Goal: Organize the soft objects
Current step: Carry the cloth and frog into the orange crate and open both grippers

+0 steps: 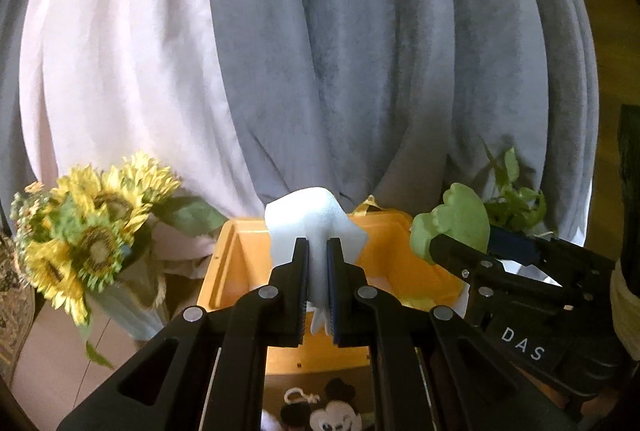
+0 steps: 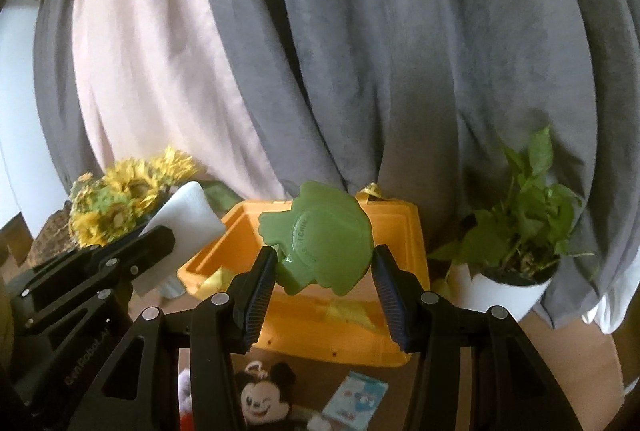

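Above the open yellow bin (image 2: 404, 231), I am carrying two soft pieces at once. My left gripper (image 1: 318, 251) is pinching a white foam piece (image 1: 308, 223), jaws pressed nearly together so the foam is squashed thin between the pads and flaring out above them. My right gripper (image 2: 326, 263) is clamping a green frog-shaped squishy toy (image 2: 320, 231) across its width, jaws standing part-way apart around it. Both pieces are hanging over the bin's near rim, not yet released.

Risks, as I am judging them:
- White foam is compressed hard; on release it may be springing back and hopping over the rim toward the sunflower bouquet (image 1: 92, 223).
- Green toy is held only by its edges; a slip could be dropping it short, onto the table by the mouse plush (image 2: 260, 401) and small blue packet (image 2: 356, 401).
- Grippers are close side by side; a careless swing could be knocking them together, or the right one into the potted plant (image 2: 520, 231).
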{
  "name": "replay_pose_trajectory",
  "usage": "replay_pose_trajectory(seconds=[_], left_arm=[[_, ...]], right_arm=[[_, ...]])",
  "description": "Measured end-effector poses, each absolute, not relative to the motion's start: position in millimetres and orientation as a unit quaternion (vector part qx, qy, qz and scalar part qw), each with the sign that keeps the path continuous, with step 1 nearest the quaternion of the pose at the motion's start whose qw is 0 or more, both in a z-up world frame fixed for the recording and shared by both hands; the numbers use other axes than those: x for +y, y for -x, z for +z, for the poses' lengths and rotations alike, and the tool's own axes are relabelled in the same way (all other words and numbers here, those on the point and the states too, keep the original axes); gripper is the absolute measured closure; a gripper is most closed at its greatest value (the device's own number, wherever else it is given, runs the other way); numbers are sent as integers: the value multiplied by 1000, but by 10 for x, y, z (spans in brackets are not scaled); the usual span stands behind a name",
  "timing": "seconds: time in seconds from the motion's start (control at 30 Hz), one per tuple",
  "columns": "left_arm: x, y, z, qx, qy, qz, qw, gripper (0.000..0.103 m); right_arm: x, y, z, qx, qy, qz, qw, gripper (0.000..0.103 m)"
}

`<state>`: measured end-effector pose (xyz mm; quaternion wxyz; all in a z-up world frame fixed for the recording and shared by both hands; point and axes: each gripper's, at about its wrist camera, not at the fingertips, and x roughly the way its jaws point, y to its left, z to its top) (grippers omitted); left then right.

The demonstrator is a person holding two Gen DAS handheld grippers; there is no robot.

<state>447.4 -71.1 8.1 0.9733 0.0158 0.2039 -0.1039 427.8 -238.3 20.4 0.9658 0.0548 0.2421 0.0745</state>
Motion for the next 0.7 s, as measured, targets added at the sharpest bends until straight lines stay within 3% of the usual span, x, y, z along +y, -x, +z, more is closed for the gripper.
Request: replay_pose_trajectory(seconds=[0.4,0.7], left_arm=[[-674,-5087,-110,230,-27,-94,968,92],[-676,-5482,-347,267,-41,-87,959,92]], right_arm=[[-2328,-4945,90,260,-40,58,963,52],[-2303,-5385,-162,316,-47,52,946,52]])
